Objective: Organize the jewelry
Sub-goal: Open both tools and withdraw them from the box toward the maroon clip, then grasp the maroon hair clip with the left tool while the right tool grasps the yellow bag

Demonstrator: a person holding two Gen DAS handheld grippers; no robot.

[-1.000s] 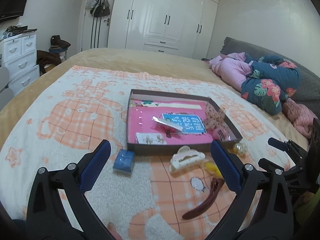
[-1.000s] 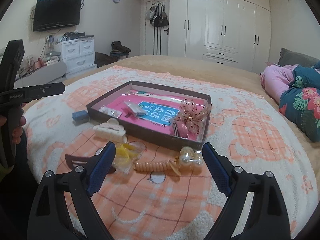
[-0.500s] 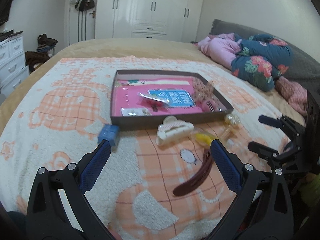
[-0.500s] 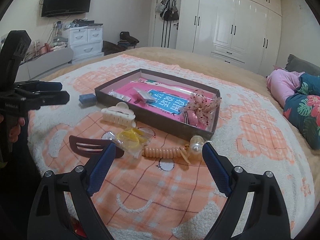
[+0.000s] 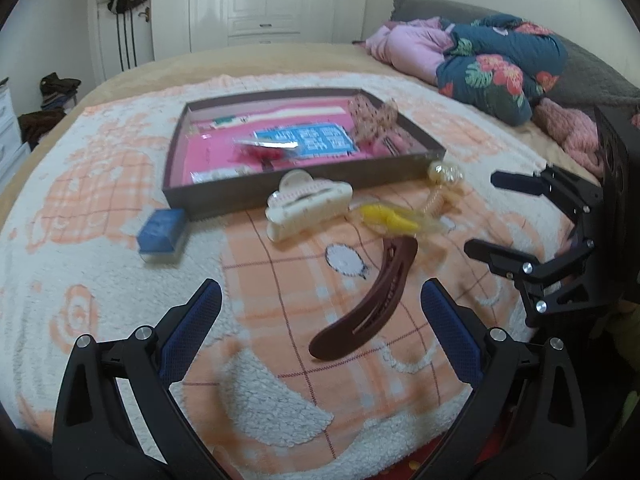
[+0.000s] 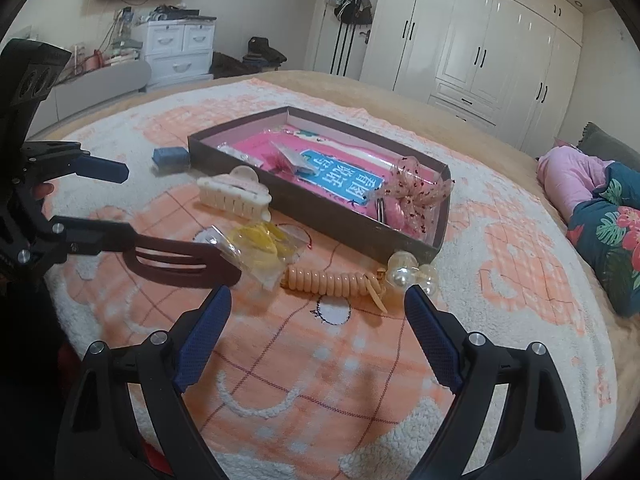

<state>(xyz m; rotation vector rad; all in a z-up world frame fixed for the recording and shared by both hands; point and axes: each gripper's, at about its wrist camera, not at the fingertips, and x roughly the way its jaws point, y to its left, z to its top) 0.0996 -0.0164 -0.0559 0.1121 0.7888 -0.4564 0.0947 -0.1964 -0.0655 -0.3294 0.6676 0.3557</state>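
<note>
left wrist view: left gripper [image 5: 318,304] jaws spread wide, nothing between them, above the blanket [image 5: 100,264]. brown hair clip [image 5: 366,304] lies just ahead; cream claw clip [image 5: 308,204] touches the tray [image 5: 304,190] wall.

right wrist view: right gripper [image 6: 318,308] spread wide, empty; coiled hair tie [image 6: 336,280] and pearl beads [image 6: 412,272] just ahead, beside the tray.

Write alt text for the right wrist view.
The open right tool hovers over a blanket, above a coiled hair tie, beside a brown hair clip, a cream claw clip and a jewelry box.
</note>
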